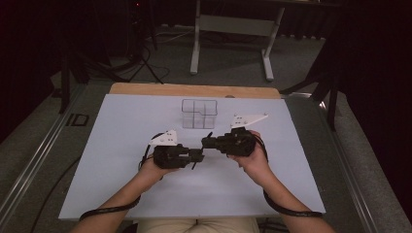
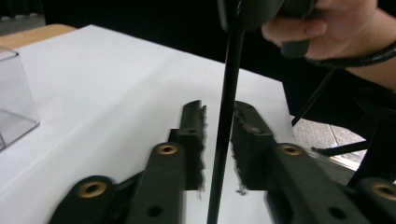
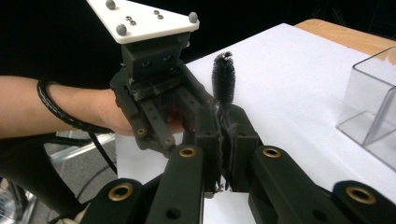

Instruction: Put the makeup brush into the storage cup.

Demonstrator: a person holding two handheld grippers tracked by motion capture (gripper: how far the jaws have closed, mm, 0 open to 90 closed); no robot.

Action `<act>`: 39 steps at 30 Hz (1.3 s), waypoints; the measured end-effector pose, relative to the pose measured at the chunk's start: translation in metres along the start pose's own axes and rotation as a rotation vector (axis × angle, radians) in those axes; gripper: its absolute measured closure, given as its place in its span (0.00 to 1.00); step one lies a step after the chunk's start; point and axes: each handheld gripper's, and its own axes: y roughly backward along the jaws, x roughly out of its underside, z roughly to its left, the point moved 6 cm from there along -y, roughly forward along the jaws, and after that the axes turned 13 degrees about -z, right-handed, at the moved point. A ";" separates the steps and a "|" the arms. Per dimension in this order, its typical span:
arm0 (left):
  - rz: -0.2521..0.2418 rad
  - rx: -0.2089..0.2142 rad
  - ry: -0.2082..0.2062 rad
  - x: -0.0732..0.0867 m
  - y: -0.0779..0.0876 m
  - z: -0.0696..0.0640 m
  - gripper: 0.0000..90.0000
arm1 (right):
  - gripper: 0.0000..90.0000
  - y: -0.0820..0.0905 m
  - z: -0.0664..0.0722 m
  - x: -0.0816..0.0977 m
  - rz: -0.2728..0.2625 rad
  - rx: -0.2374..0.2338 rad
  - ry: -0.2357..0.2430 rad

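Gripping one thin black brush (image 3: 223,79): my right gripper (image 3: 223,154) pinched its stem, my left gripper (image 2: 219,140) stood spread around it, near the clear divided box (image 1: 199,114), seemingly for handover.

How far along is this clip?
Done: the thin black bristle brush is picked up, clamped in the right gripper. In hand: its stem passes between the left gripper's open fingers, perhaps a handover. Left: the clear plastic divided box looks empty.
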 end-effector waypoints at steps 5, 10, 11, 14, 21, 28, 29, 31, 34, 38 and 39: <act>0.046 0.013 0.005 0.007 0.001 -0.001 0.80 | 0.95 0.003 0.001 -0.006 0.041 -0.005 0.029; 0.084 0.042 0.007 0.013 -0.001 -0.004 0.85 | 0.95 0.002 0.002 -0.007 0.066 -0.014 0.038; 0.090 0.044 0.007 0.015 -0.001 -0.004 0.86 | 0.95 0.001 0.003 -0.007 0.074 -0.014 0.046; 0.102 0.043 -0.009 0.018 -0.001 -0.005 0.94 | 0.95 0.001 0.004 -0.007 0.071 -0.016 0.046; 0.080 0.029 -0.048 0.018 0.000 -0.007 0.96 | 0.94 -0.002 0.004 -0.006 0.033 -0.029 0.025; 0.045 0.022 -0.048 0.013 0.002 -0.007 0.96 | 0.84 -0.004 0.003 0.000 0.003 -0.024 -0.009; 0.035 0.018 -0.045 0.011 0.002 -0.006 0.96 | 0.84 -0.005 0.003 0.003 0.007 -0.023 -0.003; 0.026 -0.001 -0.063 0.008 0.003 -0.005 0.96 | 0.85 -0.007 0.004 0.008 0.014 -0.029 -0.008; 0.022 -0.006 -0.060 0.006 0.003 -0.006 0.96 | 0.87 -0.009 0.003 0.011 0.019 -0.024 -0.002; 0.020 -0.012 -0.046 0.006 0.003 -0.004 0.96 | 0.92 -0.010 0.004 0.014 0.023 -0.025 0.006; 0.025 -0.014 -0.049 0.007 0.003 -0.004 0.96 | 0.93 -0.011 0.003 0.015 0.026 -0.020 0.012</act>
